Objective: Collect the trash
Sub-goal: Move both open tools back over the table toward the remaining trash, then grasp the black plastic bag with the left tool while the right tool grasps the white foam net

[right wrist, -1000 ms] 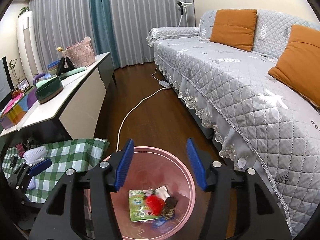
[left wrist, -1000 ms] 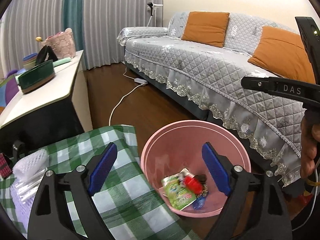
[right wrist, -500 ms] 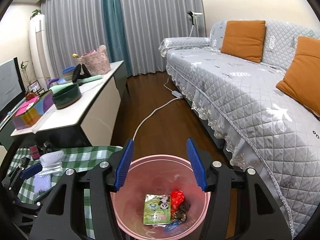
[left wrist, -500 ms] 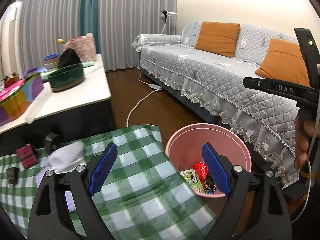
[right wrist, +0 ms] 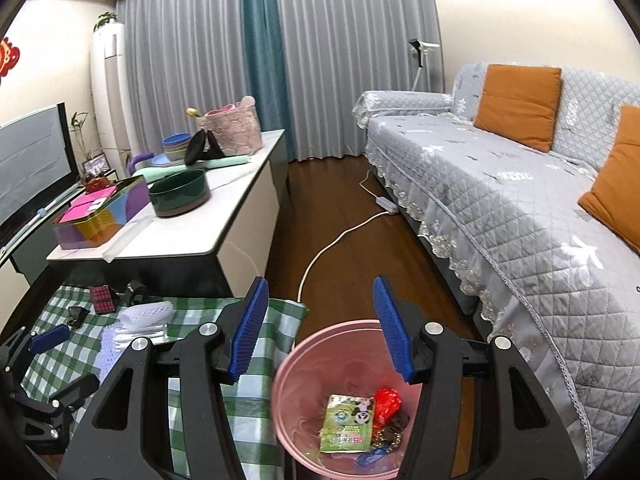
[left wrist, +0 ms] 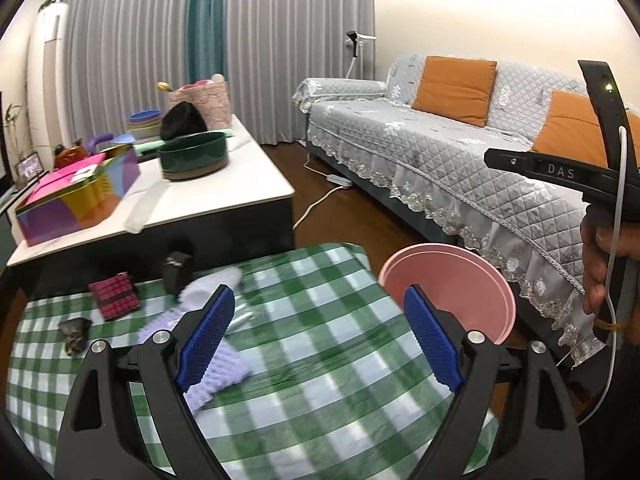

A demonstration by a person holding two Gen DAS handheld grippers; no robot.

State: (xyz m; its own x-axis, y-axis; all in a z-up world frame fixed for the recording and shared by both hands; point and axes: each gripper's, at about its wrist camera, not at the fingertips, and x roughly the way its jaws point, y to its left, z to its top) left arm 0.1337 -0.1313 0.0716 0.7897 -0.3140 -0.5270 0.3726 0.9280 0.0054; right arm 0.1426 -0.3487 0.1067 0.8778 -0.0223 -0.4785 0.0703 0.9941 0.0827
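My left gripper (left wrist: 318, 294) is open and empty above the green checked cloth (left wrist: 320, 380). On the cloth lie a white foam net (left wrist: 212, 284), a lilac knitted piece (left wrist: 216, 372), a red patterned packet (left wrist: 114, 296) and a small dark scrap (left wrist: 74, 330). The pink bin (left wrist: 448, 280) stands on the floor just right of the cloth. My right gripper (right wrist: 320, 284) hangs over the bin (right wrist: 304, 344), its jaws apart with nothing between them. Inside the bin lie a green wrapper (right wrist: 348, 424) and a red wrapper (right wrist: 386, 400). The left gripper (right wrist: 64, 362) shows at the lower left of the right wrist view.
A grey quilted sofa (right wrist: 520, 208) with orange cushions runs along the right. A white-topped cabinet (right wrist: 192, 240) behind the cloth carries a dark green bowl (right wrist: 180, 196), a colourful box and a pink basket. A white cable (right wrist: 340, 236) crosses the wood floor. A hand (left wrist: 600, 264) grips the right device.
The left gripper has swung left and up, from over the bin to over the checked cloth. The right gripper has risen and drawn back, still over the bin. Both jaws are unchanged.
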